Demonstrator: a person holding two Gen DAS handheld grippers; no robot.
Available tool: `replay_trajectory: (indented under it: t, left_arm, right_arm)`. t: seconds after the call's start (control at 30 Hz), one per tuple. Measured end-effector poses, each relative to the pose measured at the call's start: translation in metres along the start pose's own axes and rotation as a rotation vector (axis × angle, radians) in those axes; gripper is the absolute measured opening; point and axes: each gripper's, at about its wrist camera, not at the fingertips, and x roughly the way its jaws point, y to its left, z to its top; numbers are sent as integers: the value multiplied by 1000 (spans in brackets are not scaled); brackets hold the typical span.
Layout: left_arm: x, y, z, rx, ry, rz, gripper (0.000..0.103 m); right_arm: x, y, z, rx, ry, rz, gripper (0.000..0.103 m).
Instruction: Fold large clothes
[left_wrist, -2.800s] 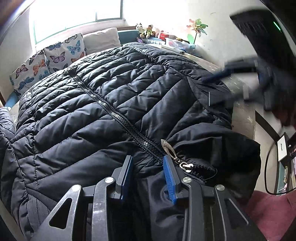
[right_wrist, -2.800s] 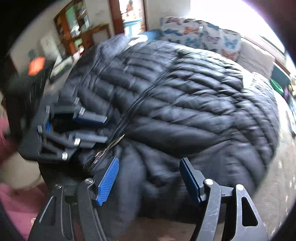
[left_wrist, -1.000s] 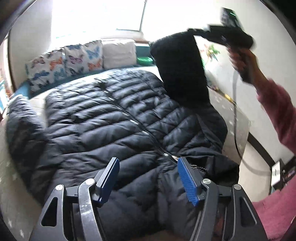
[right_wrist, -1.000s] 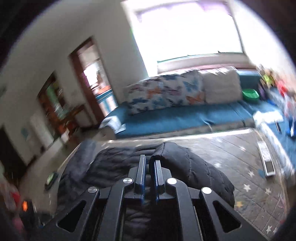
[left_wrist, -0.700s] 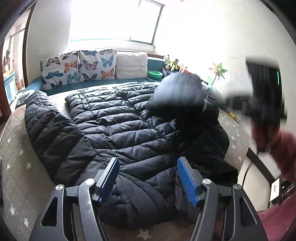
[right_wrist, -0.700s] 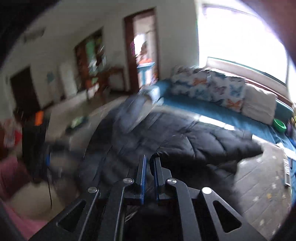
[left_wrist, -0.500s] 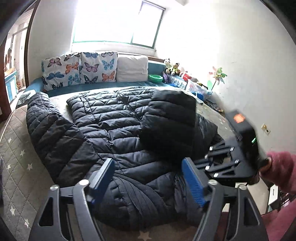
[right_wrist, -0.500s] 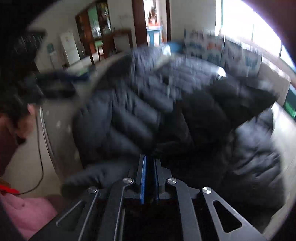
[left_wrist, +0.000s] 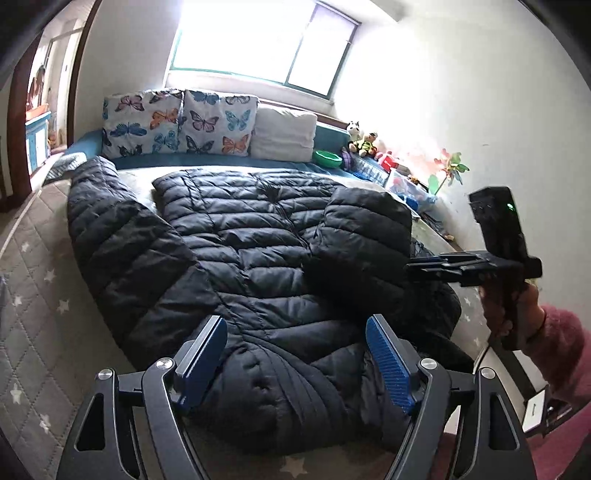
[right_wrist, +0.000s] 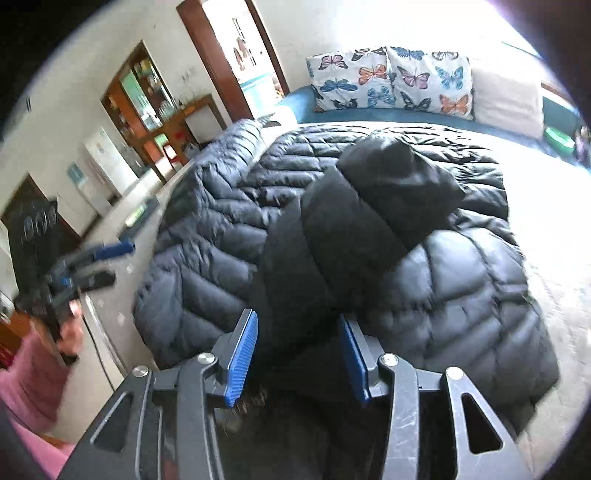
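Once pinched, sleeve (right_wrist: 369, 221) lies across jacket (left_wrist: 258, 258), right tongs (right_wrist: 299, 354) just opening

both wrist views look down from the near edge, sharing the black jacket (left_wrist: 258, 258) and butterfly pillows (right_wrist: 391, 79).

A lived-in home, a bedroom or daybed nook. A star-quilted mattress (left_wrist: 33, 295) fills the floor of view; at twelve o'clock butterfly-print pillows (left_wrist: 177, 123) lean under a bright window (left_wrist: 258, 40). Stuffed toys (left_wrist: 360, 140) sit at one o'clock, a wooden cabinet (right_wrist: 147, 107) at ten.
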Motion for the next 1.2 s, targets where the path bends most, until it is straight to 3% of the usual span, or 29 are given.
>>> replay_trajectory:
  t: [0.1,0.23,0.3,0.4,0.5,0.67,0.8,1.0,1.2]
  left_arm:
    - [-17,3,5,-6,-31,20,83]
    - [-43,7,12,-4,-90,50,84]
    - [-56,7,15,-5,-121,62,94]
    - [-72,4,21,6,-167,64,99]
    - [-74,-4,28,32,-181,41,99]
    - [-37,-28,42,68,-132,-35,99]
    - [21,-47,48,90,-29,-97,99]
    - [94,-48,27,88,153,-90,97]
    - [124,-32,-1,96,217,-23,96]
  right_arm:
    - [5,21,10,-40,-2,44,51]
    - [-13,82,6,-250,-63,100,52]
    - [-20,95,3,-289,-79,121,52]
    - [-32,91,0,-275,-80,116,52]
    - [-38,60,3,-195,-77,35,56]
    - [-39,-14,11,-13,-55,-92,59]
    - [-34,-54,8,60,-45,-155,59]
    - [-15,-89,-11,111,-4,-191,59]
    - [-7,-107,-33,122,-2,-157,59]
